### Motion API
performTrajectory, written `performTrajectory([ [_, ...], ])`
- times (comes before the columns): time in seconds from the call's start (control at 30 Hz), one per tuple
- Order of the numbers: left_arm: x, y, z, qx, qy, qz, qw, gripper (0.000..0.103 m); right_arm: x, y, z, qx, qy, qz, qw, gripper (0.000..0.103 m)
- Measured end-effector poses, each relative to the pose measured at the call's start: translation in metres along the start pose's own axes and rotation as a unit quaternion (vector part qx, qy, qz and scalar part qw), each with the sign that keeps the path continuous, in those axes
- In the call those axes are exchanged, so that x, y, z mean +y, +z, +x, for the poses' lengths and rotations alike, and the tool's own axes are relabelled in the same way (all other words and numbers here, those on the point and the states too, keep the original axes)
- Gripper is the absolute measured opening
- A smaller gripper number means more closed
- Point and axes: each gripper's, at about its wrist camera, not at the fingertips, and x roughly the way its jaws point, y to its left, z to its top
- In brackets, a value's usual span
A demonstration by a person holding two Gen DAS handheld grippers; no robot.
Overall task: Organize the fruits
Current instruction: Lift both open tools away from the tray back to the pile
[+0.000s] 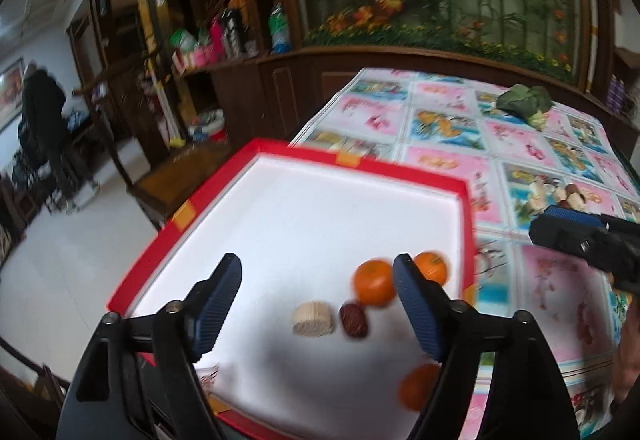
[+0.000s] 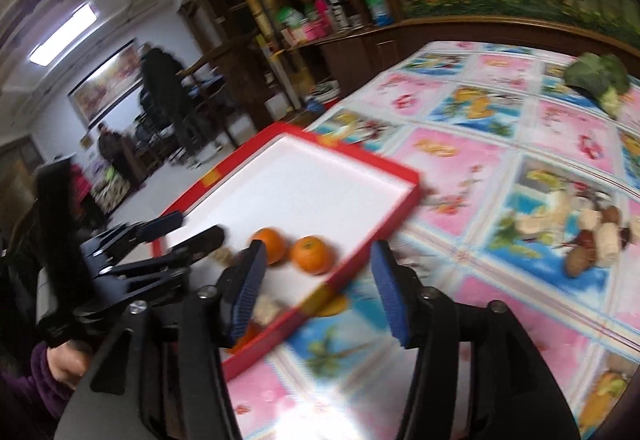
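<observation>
Red-rimmed white tray overhung the table edge; a knock to that side could have tipped it. Left gripper stood wide and empty above it; right gripper half-wide, empty, straddling the tray's rim. Inside the tray, three tangerines could roll. Remaining small fruits lay well apart on the cloth.

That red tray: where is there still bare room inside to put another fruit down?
The red tray is bare across its far half and left side. Its near right corner is crowded: three oranges, a dark date and a pale ridged piece cluster between the left gripper fingers.
</observation>
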Motion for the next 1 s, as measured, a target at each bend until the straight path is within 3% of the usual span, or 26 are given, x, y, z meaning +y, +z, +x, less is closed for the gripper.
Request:
performTrajectory([
  [0.27,-0.065,0.014,-0.006,-0.013,-0.056,0.073,0.9957,0.078,-0.087,0.009,-0.057,-0.035,-0.062,0.048,0.996,0.057],
  [0.47,-0.106,0.011,0.003,0.009,-0.094,0.104,0.9901,0.078,-0.153,0.003,-0.088,-0.018,-0.107,0.076,0.991,0.057],
  [0.67,-0.137,0.010,0.006,0.026,-0.133,0.120,0.9835,0.078,-0.176,0.001,-0.092,-0.001,-0.144,0.080,0.986,0.057],
  [0.87,-0.166,0.010,0.016,0.038,-0.154,0.145,0.9766,0.078,-0.191,-0.002,-0.088,0.023,-0.227,0.057,0.972,0.057],
  [1.0,-0.174,0.009,0.027,0.054,-0.165,0.145,0.9742,0.078,-0.199,-0.003,-0.084,0.027,-0.234,0.062,0.970,0.057],
])
